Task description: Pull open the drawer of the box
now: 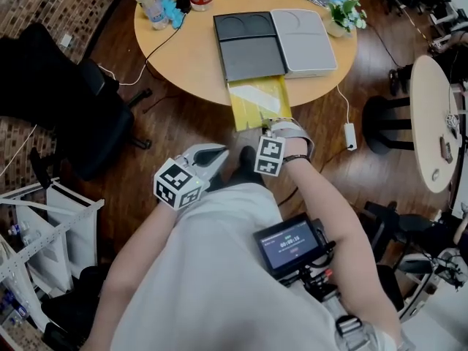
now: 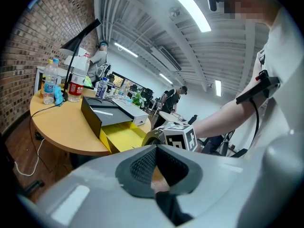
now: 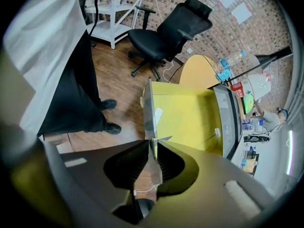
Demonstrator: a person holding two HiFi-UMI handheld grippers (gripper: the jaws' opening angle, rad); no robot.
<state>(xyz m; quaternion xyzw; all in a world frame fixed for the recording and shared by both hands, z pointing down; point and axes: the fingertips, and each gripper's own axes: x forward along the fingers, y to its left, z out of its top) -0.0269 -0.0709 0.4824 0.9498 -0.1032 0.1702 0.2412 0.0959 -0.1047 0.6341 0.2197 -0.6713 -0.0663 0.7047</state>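
A flat dark-grey and white box (image 1: 263,42) lies on the round wooden table (image 1: 183,64). Its yellow drawer (image 1: 257,101) is pulled out past the table's edge toward me. My right gripper (image 1: 268,127) points steeply down at the drawer's front wall. In the right gripper view that thin wall (image 3: 150,108) runs between the jaws of my right gripper (image 3: 151,143), which stand slightly apart around it. My left gripper (image 1: 221,153) hangs near my body, left of the drawer, shut and empty. The left gripper view shows the box (image 2: 107,114) and the open drawer (image 2: 124,136) ahead.
Bottles (image 1: 152,7) and a small plant (image 1: 345,13) stand on the table's far side. A black office chair (image 1: 66,115) is on the left, a white cart (image 1: 36,225) lower left. A cable with an adapter (image 1: 350,135) hangs at the right, near another table (image 1: 431,123).
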